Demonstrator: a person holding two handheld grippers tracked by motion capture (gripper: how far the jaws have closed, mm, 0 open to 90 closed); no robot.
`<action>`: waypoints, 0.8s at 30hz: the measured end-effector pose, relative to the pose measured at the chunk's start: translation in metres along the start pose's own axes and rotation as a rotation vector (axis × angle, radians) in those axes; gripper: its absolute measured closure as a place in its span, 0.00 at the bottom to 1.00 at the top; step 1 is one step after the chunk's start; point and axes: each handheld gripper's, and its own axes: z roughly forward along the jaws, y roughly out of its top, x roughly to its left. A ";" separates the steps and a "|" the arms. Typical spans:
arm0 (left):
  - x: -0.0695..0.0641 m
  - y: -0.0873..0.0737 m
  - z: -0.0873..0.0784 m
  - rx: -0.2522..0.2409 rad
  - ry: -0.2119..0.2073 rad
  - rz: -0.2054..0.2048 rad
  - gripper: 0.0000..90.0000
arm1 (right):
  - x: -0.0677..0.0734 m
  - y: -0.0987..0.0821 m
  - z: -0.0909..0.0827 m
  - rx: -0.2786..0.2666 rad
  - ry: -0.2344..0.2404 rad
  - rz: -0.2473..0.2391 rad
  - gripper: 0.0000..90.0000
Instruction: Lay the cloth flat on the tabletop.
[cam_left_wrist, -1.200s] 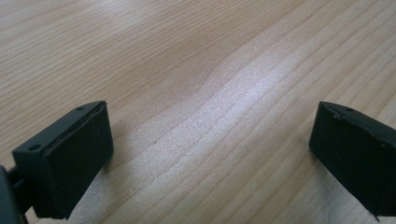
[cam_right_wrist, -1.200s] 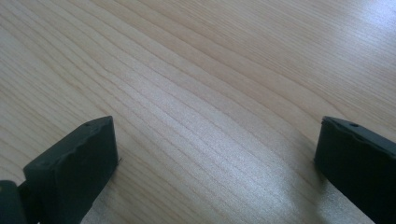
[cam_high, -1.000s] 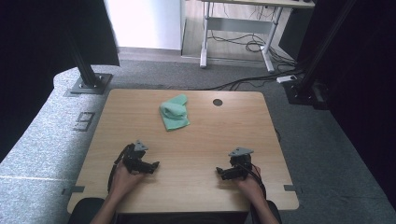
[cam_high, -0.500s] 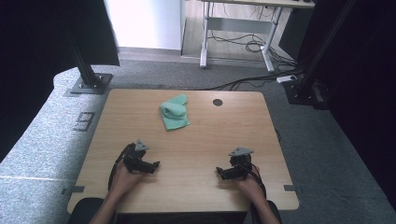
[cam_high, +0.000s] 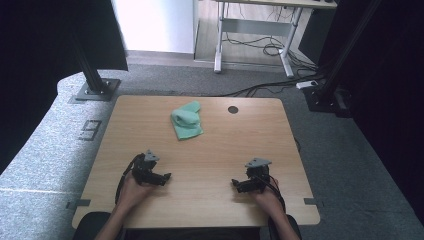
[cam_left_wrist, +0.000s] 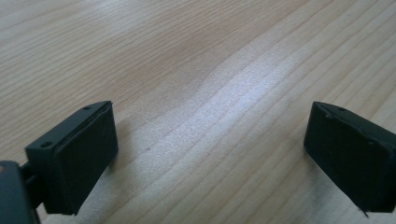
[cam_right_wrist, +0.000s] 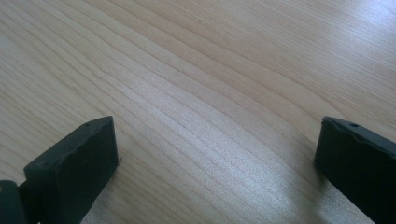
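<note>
A crumpled green cloth (cam_high: 186, 120) lies on the far middle of the wooden table (cam_high: 210, 150). My left gripper (cam_high: 165, 177) rests near the front left of the table, held by a hand, and points toward the centre. My right gripper (cam_high: 235, 185) rests near the front right and faces the left one. In the left gripper view the left gripper (cam_left_wrist: 210, 158) has its jaws wide apart over bare wood. The right gripper (cam_right_wrist: 217, 170) looks the same in its own view, open with nothing between the pads. Both stay well short of the cloth.
A round cable hole (cam_high: 233, 109) sits in the tabletop right of the cloth. Dark frame posts (cam_high: 90, 70) stand on the grey floor beyond the table's far corners. A desk frame with cables (cam_high: 260, 35) is farther back.
</note>
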 end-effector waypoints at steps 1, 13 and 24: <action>0.000 0.000 0.000 0.000 0.000 0.000 0.04 | 0.000 0.000 0.000 0.000 0.000 0.000 0.00; 0.001 0.020 -0.004 -0.018 -0.007 0.039 0.10 | 0.000 0.000 0.000 0.000 0.000 0.000 0.00; -0.004 0.052 0.005 -0.047 -0.037 0.079 0.21 | 0.000 0.000 0.000 0.000 0.000 0.000 0.00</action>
